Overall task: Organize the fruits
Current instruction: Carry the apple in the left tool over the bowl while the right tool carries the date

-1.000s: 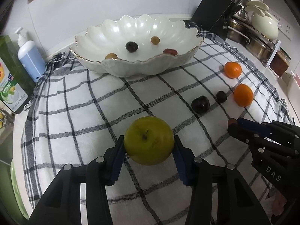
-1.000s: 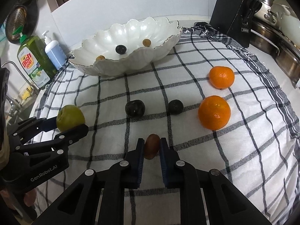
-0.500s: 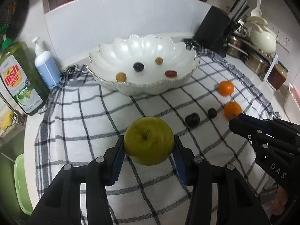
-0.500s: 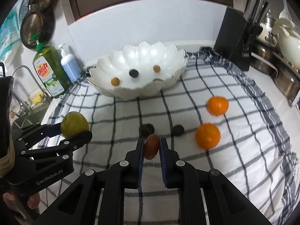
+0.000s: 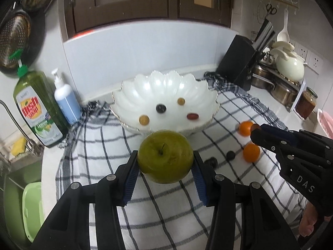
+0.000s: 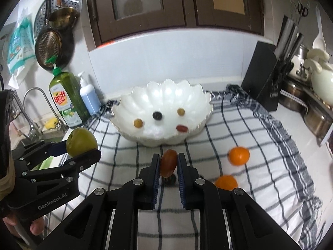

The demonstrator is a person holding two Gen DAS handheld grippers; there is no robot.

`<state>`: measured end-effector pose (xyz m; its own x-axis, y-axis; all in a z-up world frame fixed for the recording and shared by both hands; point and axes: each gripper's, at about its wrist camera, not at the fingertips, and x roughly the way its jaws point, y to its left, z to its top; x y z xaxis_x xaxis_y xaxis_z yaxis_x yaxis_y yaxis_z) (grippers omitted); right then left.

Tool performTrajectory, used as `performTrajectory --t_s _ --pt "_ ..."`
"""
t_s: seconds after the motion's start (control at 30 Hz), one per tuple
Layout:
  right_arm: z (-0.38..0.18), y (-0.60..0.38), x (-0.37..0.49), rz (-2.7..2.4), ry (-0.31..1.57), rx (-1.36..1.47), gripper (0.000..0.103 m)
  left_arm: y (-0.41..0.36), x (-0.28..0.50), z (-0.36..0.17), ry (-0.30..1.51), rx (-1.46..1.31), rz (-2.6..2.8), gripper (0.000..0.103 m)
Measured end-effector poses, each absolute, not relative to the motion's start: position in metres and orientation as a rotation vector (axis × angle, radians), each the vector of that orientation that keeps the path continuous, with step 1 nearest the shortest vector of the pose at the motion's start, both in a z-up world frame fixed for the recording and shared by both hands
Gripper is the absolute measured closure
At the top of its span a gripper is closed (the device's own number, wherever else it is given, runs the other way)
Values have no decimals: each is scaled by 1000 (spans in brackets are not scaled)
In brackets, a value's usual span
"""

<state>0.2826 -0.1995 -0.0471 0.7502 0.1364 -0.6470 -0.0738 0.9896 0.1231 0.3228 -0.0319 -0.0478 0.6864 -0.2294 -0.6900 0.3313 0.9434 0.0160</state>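
Observation:
My left gripper (image 5: 165, 164) is shut on a green apple (image 5: 165, 156) and holds it high above the checked cloth, in front of the white scalloped bowl (image 5: 133, 92). My right gripper (image 6: 168, 163) is shut on a small reddish-brown fruit (image 6: 167, 162), also raised. The bowl (image 6: 199, 95) holds several small fruits. Two oranges (image 6: 239, 155) (image 6: 226, 183) lie on the cloth to the right. Two dark plums (image 5: 230, 155) (image 5: 212, 162) lie on the cloth under the grippers. The left gripper with the apple (image 6: 81, 142) shows in the right wrist view.
A green dish soap bottle (image 5: 37, 108) and a blue pump bottle (image 5: 66, 100) stand at the left by the sink. A black knife block (image 6: 264, 89), pots and a white teapot (image 5: 289, 66) stand at the right. A pale green basin (image 5: 31, 204) sits at the lower left.
Both grippers have risen well above the cloth with their fruits. The bowl and the fruits on the cloth now look smaller and farther below.

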Motion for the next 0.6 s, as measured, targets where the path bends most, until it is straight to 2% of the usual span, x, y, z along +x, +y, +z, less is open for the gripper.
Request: performTrajectory --t_s 0.6 --pt "-5 -193 335 123 609 48 85 -31 364 -6 671 147 -292 55"
